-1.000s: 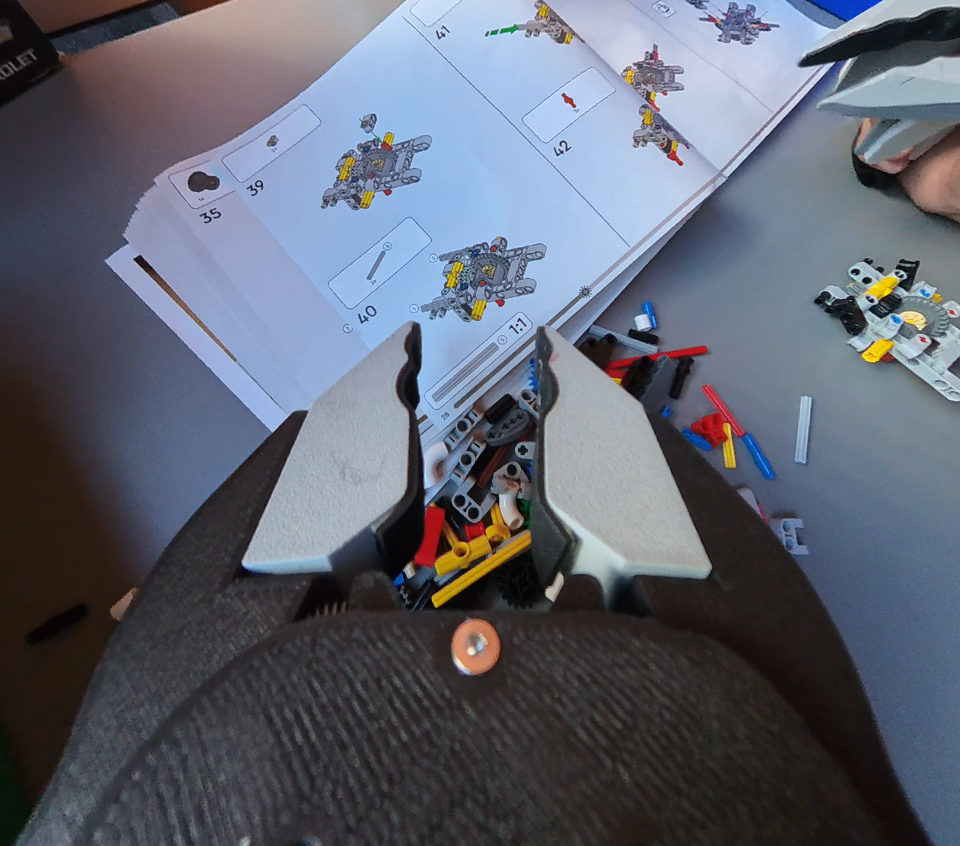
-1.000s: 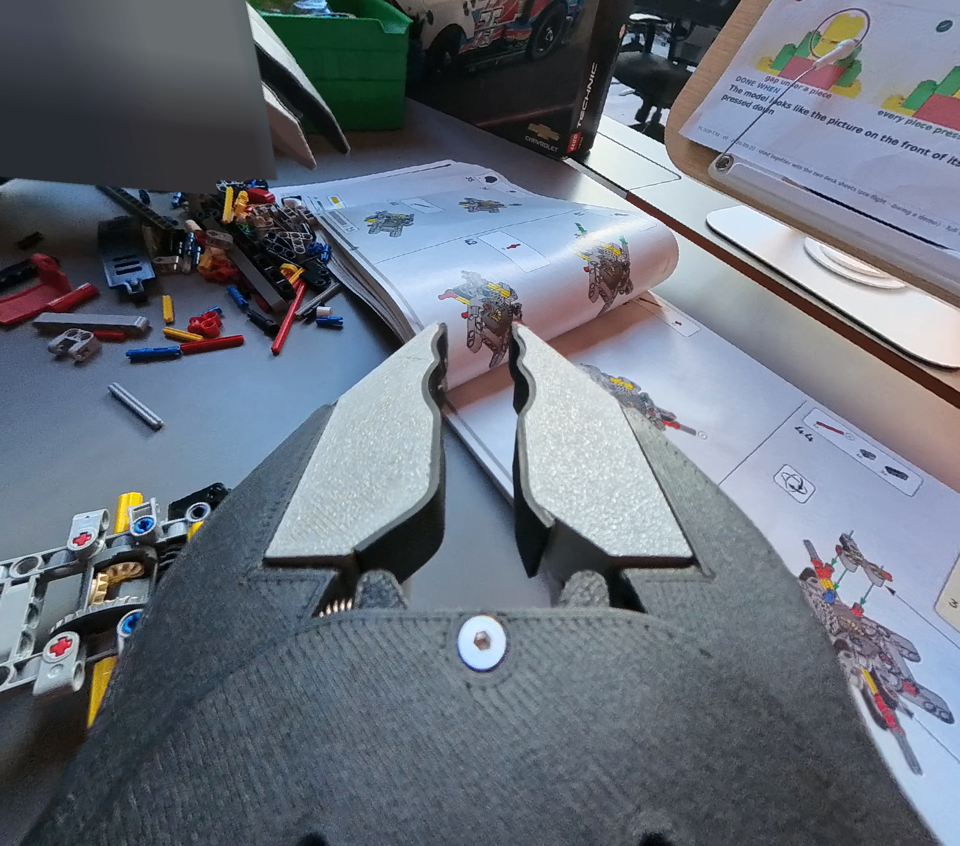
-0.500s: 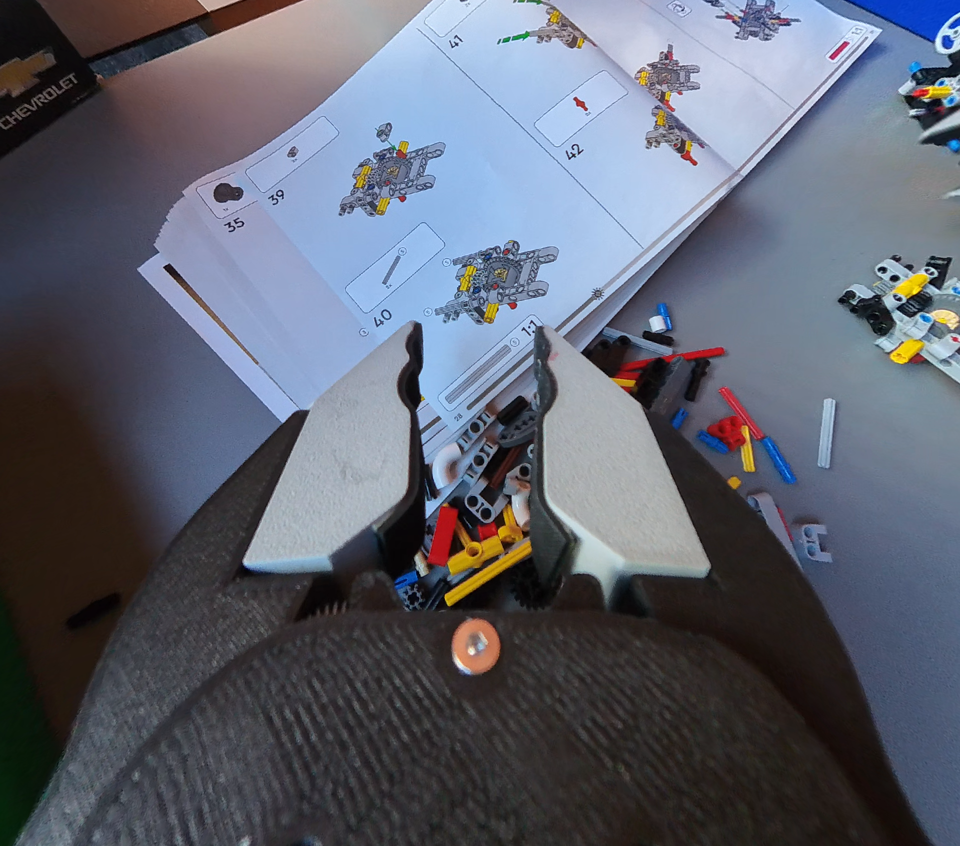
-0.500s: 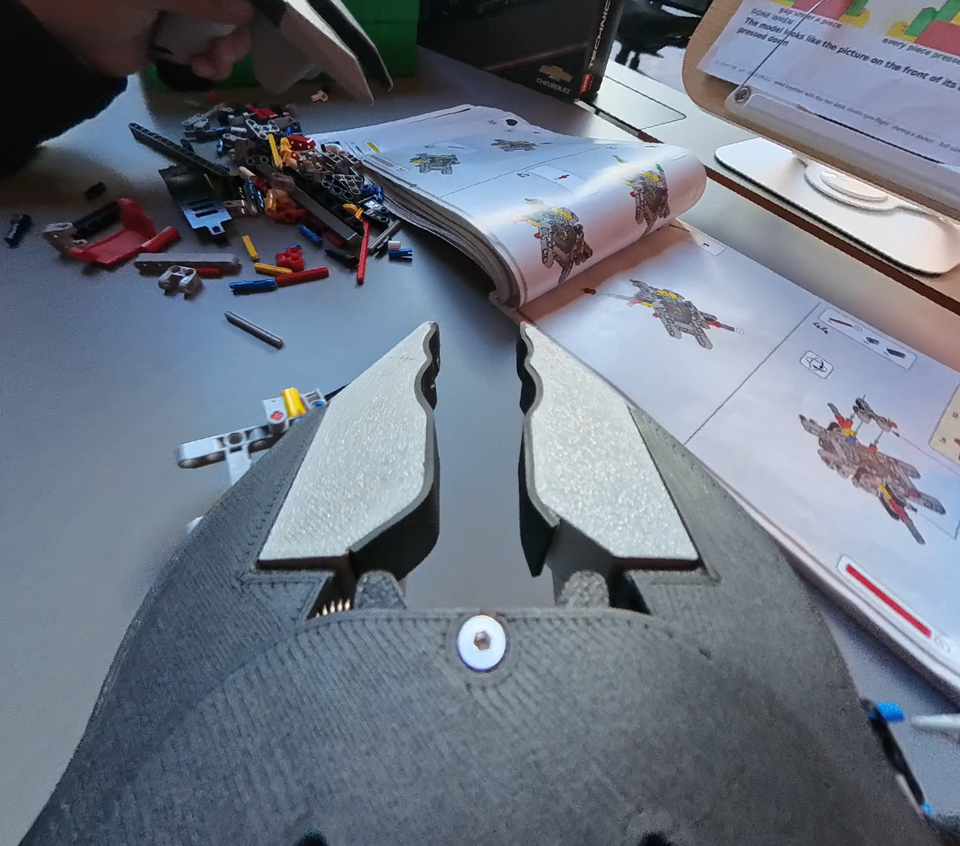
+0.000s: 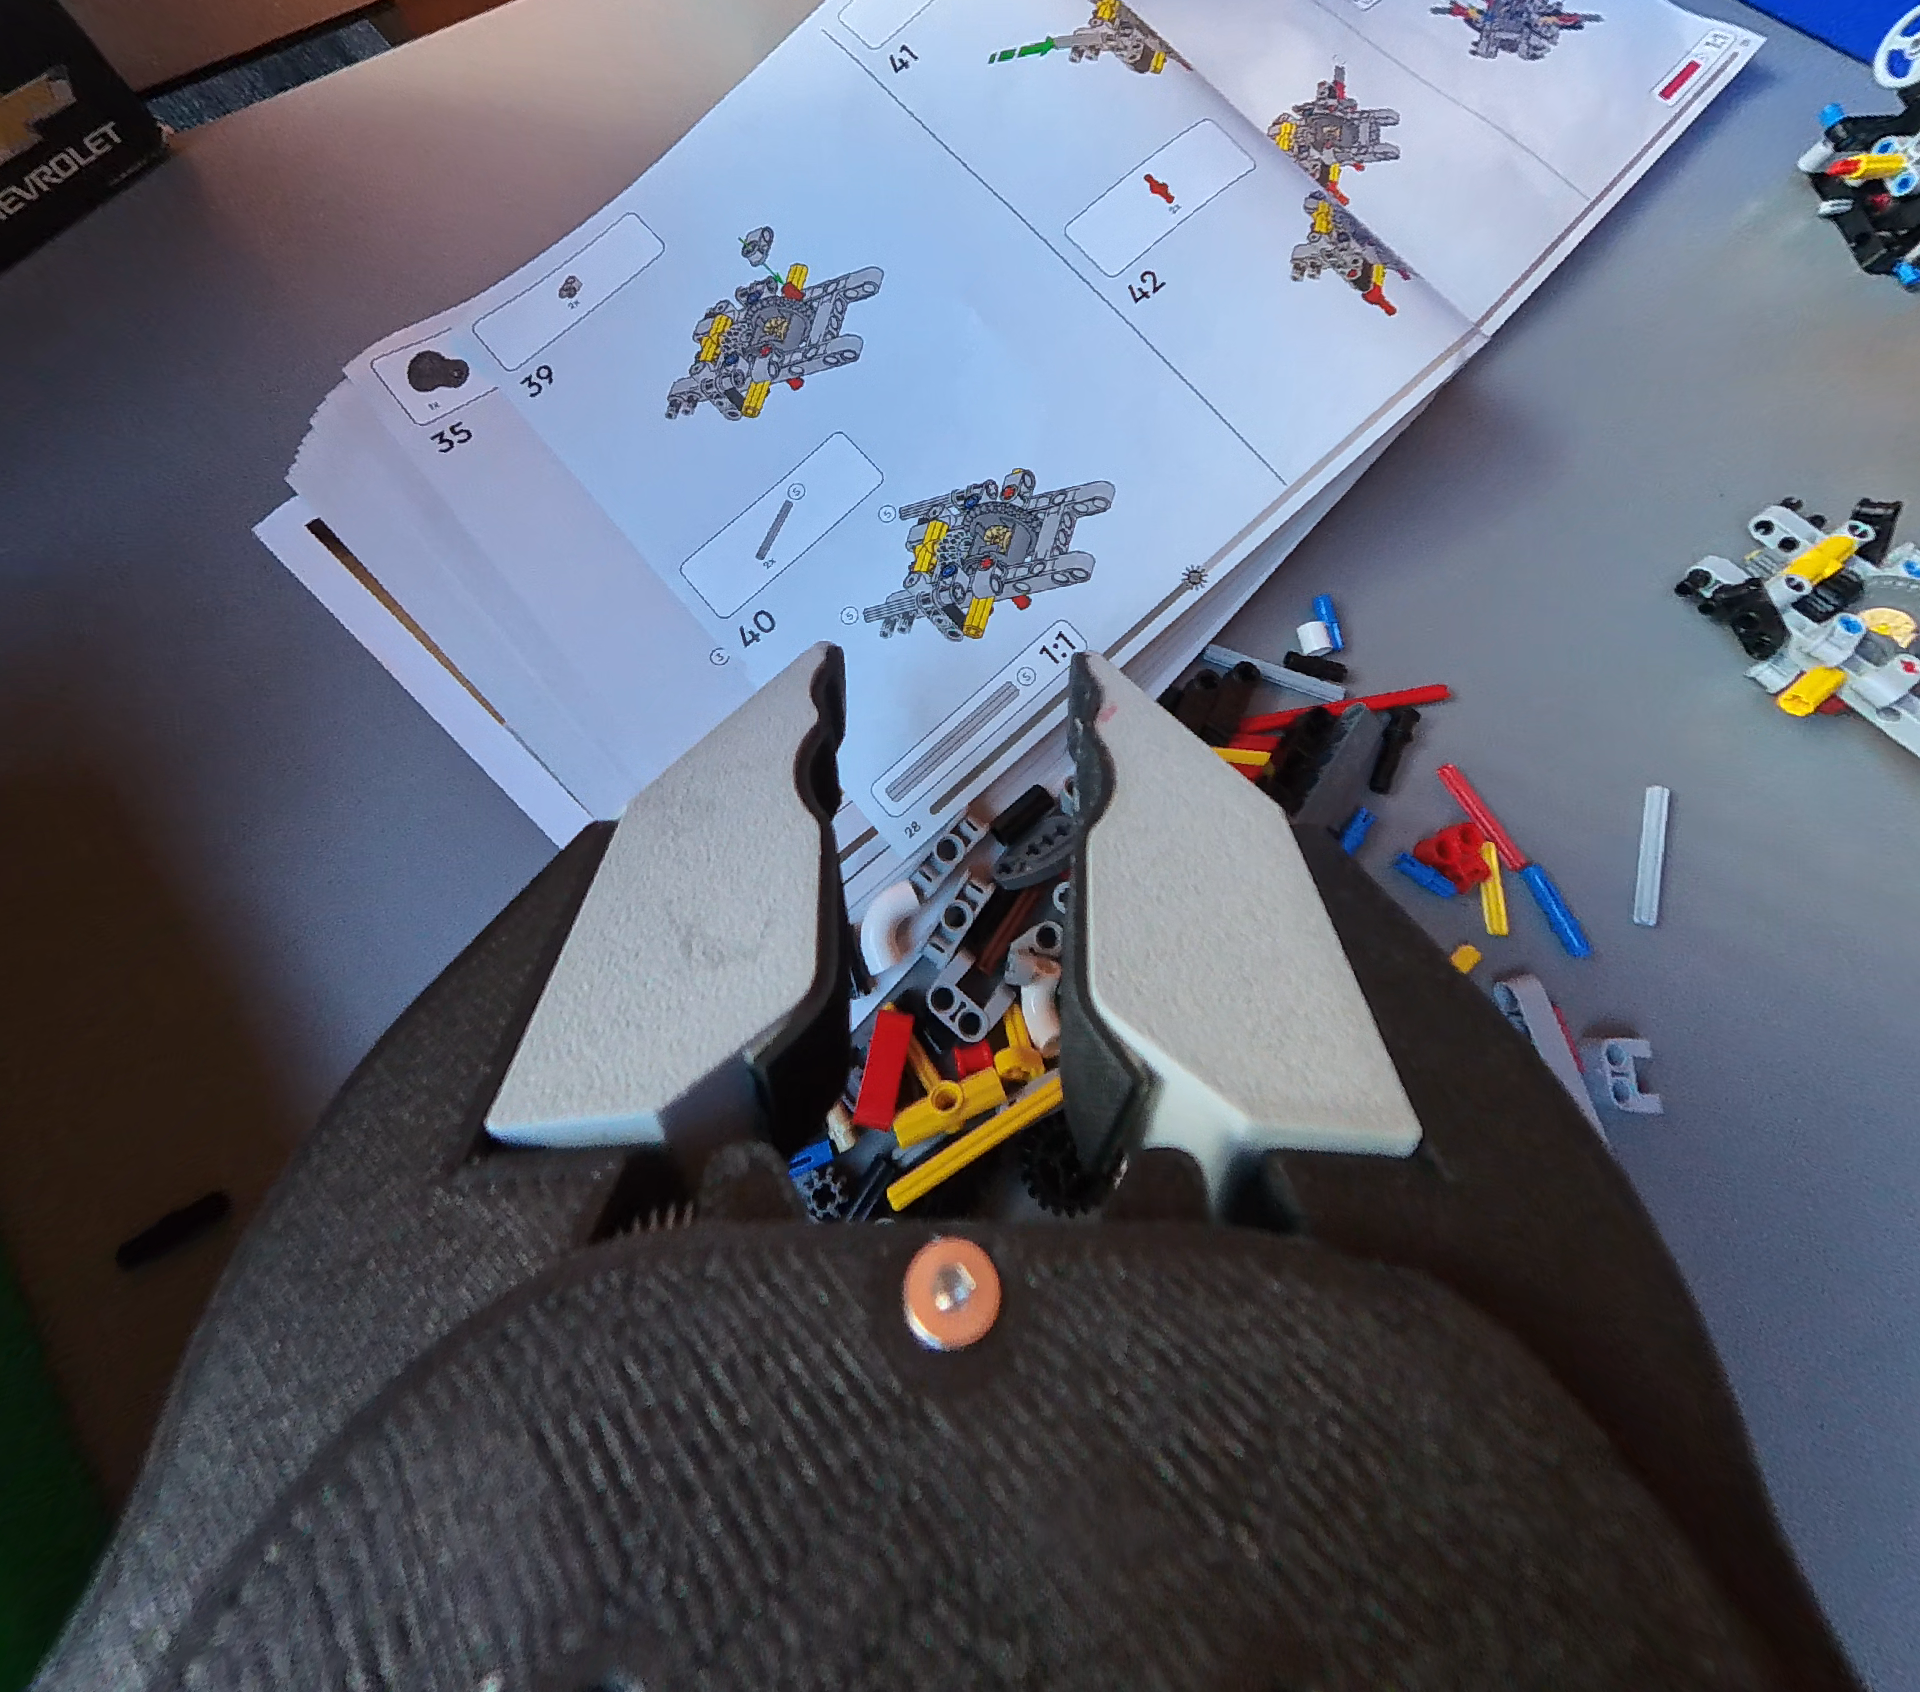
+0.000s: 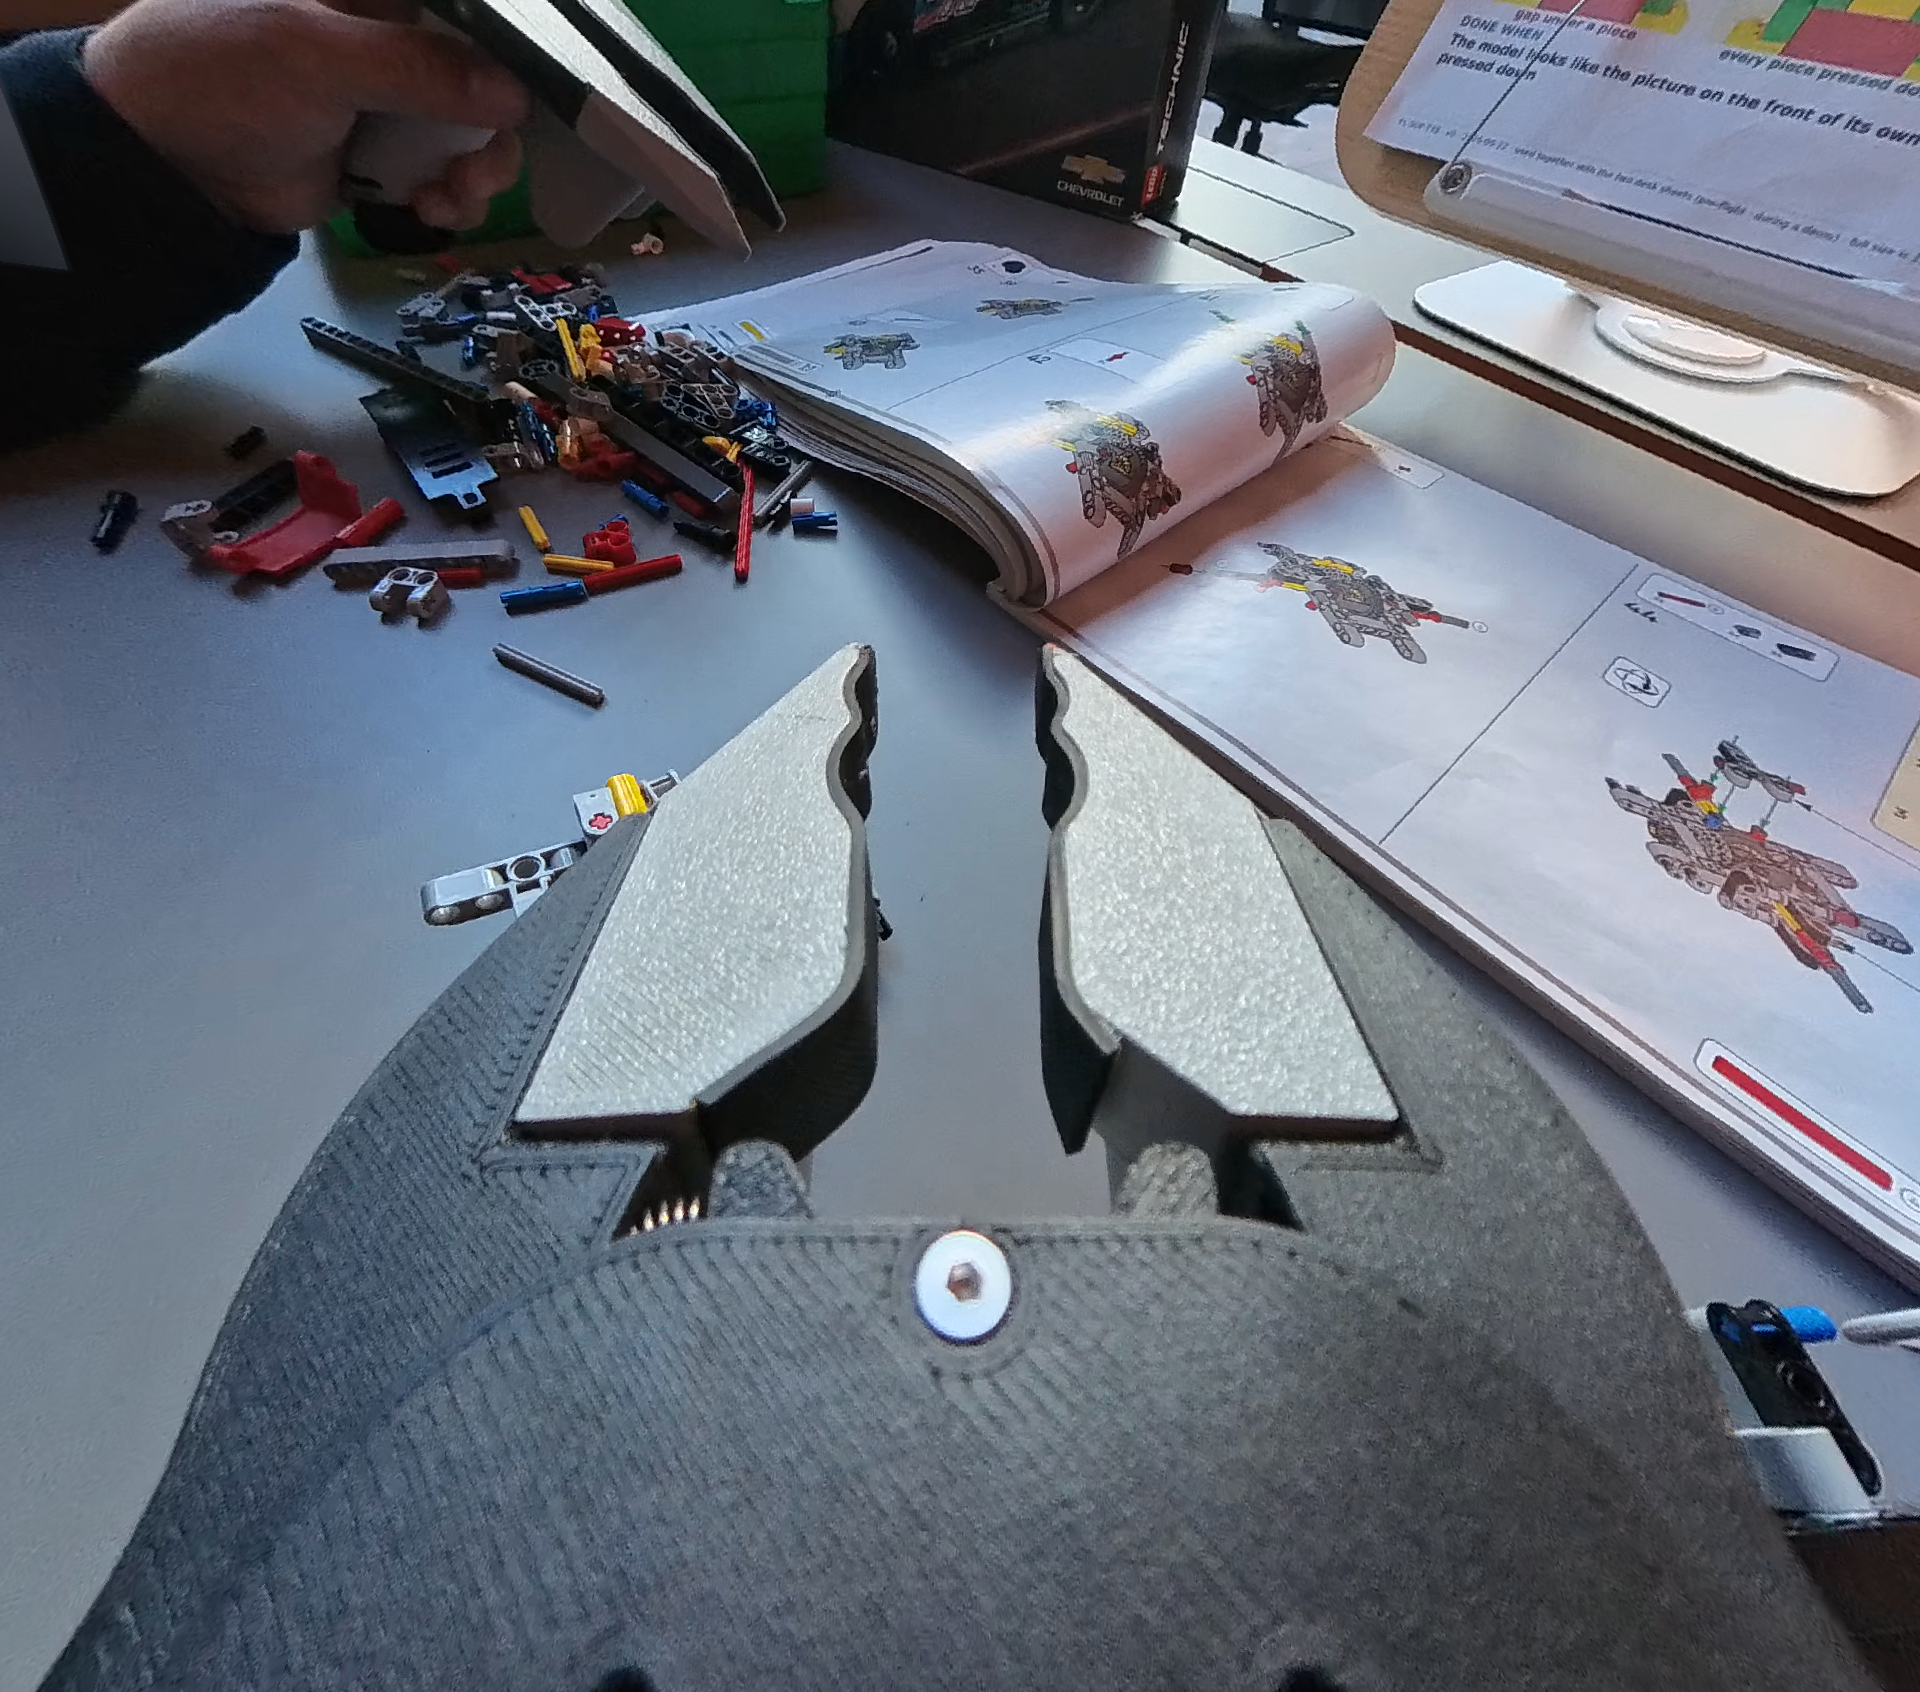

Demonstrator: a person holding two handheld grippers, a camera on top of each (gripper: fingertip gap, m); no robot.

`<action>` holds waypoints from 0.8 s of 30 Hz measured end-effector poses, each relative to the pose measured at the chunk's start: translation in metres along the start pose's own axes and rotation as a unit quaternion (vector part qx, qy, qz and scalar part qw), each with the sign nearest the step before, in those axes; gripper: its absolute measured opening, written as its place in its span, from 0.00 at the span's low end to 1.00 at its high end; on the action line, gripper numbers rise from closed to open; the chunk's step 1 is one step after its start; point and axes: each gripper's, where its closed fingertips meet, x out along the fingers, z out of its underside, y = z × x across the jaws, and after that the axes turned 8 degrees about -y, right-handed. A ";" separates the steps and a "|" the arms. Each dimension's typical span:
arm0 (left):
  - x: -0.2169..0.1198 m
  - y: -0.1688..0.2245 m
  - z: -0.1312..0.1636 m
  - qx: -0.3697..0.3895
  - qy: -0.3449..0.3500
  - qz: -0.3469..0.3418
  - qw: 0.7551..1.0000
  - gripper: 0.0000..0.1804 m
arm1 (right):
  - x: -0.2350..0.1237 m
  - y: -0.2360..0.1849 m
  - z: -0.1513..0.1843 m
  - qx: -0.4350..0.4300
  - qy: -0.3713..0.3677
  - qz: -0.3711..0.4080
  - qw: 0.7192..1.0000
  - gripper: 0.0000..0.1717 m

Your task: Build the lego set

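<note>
Left wrist view: the left claw (image 5: pixel 956 676) hovers with its jaws spread and nothing between them, above the near edge of the open instruction booklet (image 5: pixel 935 271) and the pile of small plastic parts (image 5: pixel 966 967). To pick cleanly from a heap like that, I'd judge it best to come down on one piece lying clear of the tangle, with the jaws square across its narrow side.

Over in the right wrist view, the right claw (image 6: pixel 956 676) is also spread and bare, low above the grey counter (image 6: pixel 260 811), just left of the booklet's flat page. A half-built grey frame (image 6: pixel 540 853) with a yellow pin peeks out at its left finger (image 6: pixel 748 863), near it. A lone grey axle (image 6: pixel 548 674) lies farther out.

The parts are hard, glossy plastic: thin red, blue and yellow rods, holed grey beams, black pins. The claw fingers are grainy grey with wavy dark pads. The pages are smooth paper, curling at the spine; the counter is matte.
</note>
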 end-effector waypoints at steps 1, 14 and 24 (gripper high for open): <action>0.000 0.000 0.000 0.001 0.000 0.000 1.000 0.23 | 0.000 0.000 0.000 0.000 0.000 -0.001 1.000 0.16; 0.000 -0.002 0.001 -0.002 -0.003 -0.004 1.000 0.23 | 0.001 -0.001 -0.002 -0.002 0.003 -0.006 1.000 0.16; -0.007 -0.020 0.003 -0.034 0.004 -0.016 0.999 0.23 | 0.001 -0.001 -0.002 -0.002 0.006 -0.009 1.000 0.16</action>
